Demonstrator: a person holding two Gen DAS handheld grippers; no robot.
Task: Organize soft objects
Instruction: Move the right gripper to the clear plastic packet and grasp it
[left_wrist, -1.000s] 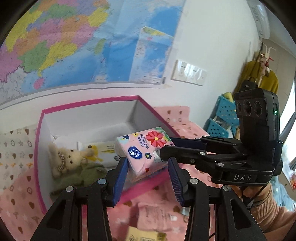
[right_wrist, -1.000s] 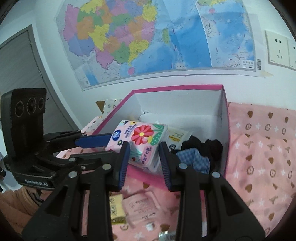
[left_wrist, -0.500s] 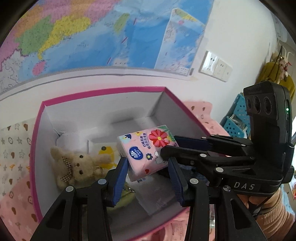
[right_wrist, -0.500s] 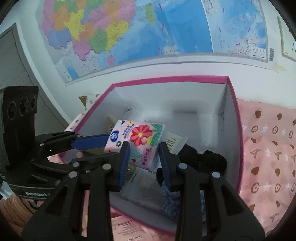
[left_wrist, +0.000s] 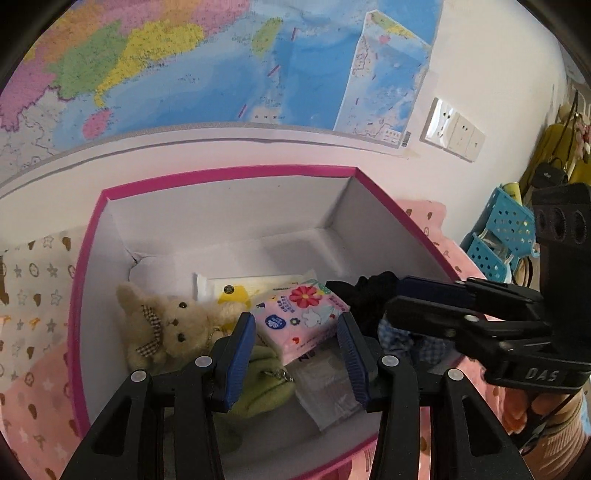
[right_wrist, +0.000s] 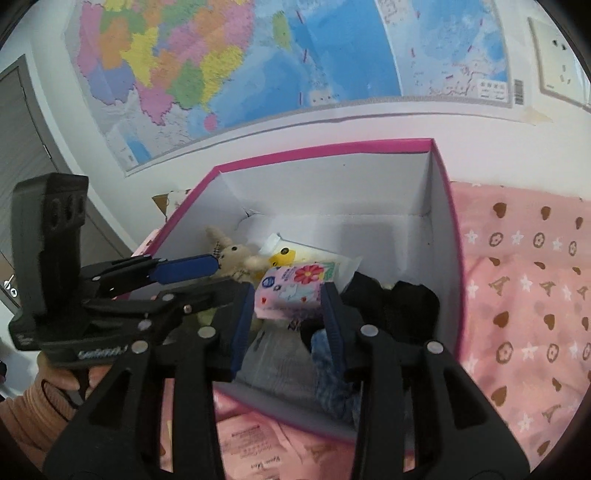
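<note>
Tissue pack (left_wrist: 301, 319), pink with a red flower, now lies inside the pink-rimmed box (left_wrist: 229, 173), resting on the other contents near the middle. Left gripper (left_wrist: 297, 352) and right gripper (right_wrist: 288, 317) each hang over the near edge of the box, with the pack between their blue pads. Both sets of jaws are opening; the pads look clear of the pack or just leaving it, so neither has a firm hold.

Progress, judged: this item is placed, release under way.

Count in box: one tissue pack, one plush bear (left_wrist: 168, 325), one white packet with a yellow label (left_wrist: 236, 290), one green soft piece (left_wrist: 258, 384), one clear flat packet (left_wrist: 325, 384), a black cloth bundle (right_wrist: 402, 306), a blue checked cloth (right_wrist: 332, 376).

Left to do: at least one pink packet (right_wrist: 251, 443) lies on the bedspread (right_wrist: 524, 280) in front of the box.
</note>
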